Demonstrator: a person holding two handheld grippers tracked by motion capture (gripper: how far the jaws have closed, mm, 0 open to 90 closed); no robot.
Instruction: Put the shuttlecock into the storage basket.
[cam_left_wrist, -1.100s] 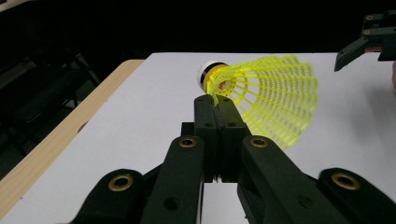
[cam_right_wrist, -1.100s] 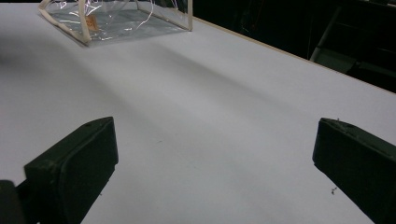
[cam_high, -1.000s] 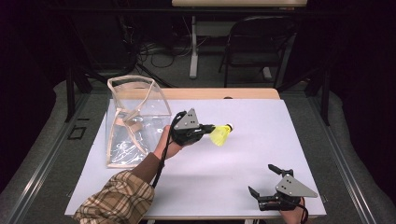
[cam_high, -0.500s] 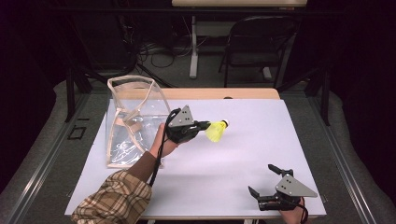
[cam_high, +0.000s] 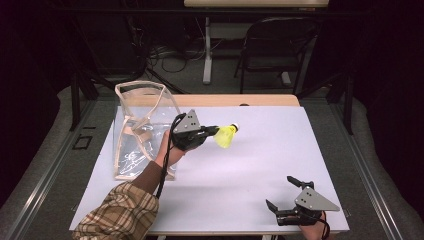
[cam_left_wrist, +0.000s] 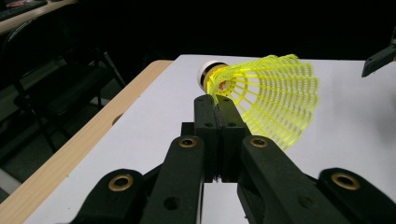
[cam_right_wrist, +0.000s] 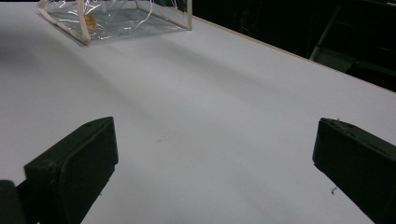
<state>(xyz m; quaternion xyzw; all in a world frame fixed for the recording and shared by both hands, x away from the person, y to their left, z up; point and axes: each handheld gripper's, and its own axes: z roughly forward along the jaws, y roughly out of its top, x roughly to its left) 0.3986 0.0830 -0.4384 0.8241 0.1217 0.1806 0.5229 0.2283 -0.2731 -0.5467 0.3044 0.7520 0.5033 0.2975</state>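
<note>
The left claw (cam_high: 212, 132) was clamped tight on a yellow shuttlecock (cam_high: 226, 135), its jaws pinching the edge of the mesh skirt close to the white cork, as the left gripper view showed. It held the shuttlecock lifted above the white bench (cam_high: 260, 165), just to the right of the clear plastic bag (cam_high: 140, 127), with the cork pointing away from the bag. The bag stood upright on the bench, its mouth open at the top. The right claw (cam_high: 283, 192) rested low at the bench's near edge, well apart from the bag on its right, jaws spread wide and holding nothing.
</note>
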